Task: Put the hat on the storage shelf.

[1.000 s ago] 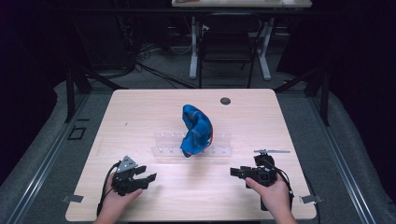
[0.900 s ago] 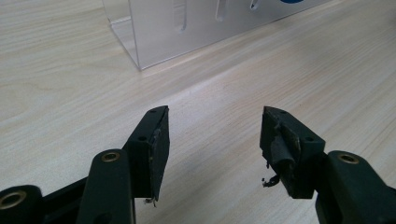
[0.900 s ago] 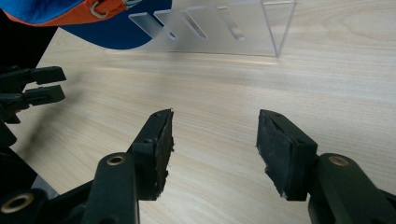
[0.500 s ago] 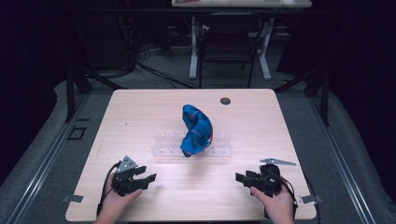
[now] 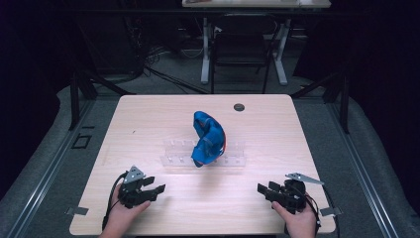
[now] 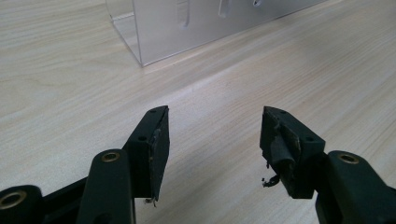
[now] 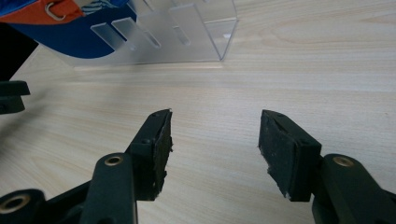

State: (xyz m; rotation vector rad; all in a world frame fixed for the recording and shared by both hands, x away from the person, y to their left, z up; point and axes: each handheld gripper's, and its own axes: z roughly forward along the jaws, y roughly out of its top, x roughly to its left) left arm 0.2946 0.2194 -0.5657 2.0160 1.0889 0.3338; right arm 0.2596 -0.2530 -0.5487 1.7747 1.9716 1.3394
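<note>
A person's two hands rest low at the near edge of a pale wooden counter (image 5: 148, 124), each holding a set of black tongs. The left tongs (image 5: 157, 189) sit at the near left corner, gripped by the left hand (image 5: 124, 213) that comes in from the bottom edge, forearm angled slightly inward, with the jaws aimed toward the counter's middle and right. The right tongs (image 5: 261, 189) sit at the near right corner in the right hand (image 5: 297, 218), their jaws aimed leftward, a grey three-cornered plate riding on top and a cable trailing off behind.

Both sets of tongs stand wide apart with nothing between the jaws; bare wood grain shows through each gap in the left gripper view (image 6: 215, 135) and the right gripper view (image 7: 215, 135).

At the middle of the counter, well apart from both hands, a blue cap (image 5: 208, 139) with orange and white trim stands curled on a clear acrylic rack (image 5: 233, 159), its lower edge resting among the rack's slots. In the right gripper view the cap (image 7: 70, 35) sits at the upper left behind the rack's (image 7: 187, 32) clear dividers.
</note>
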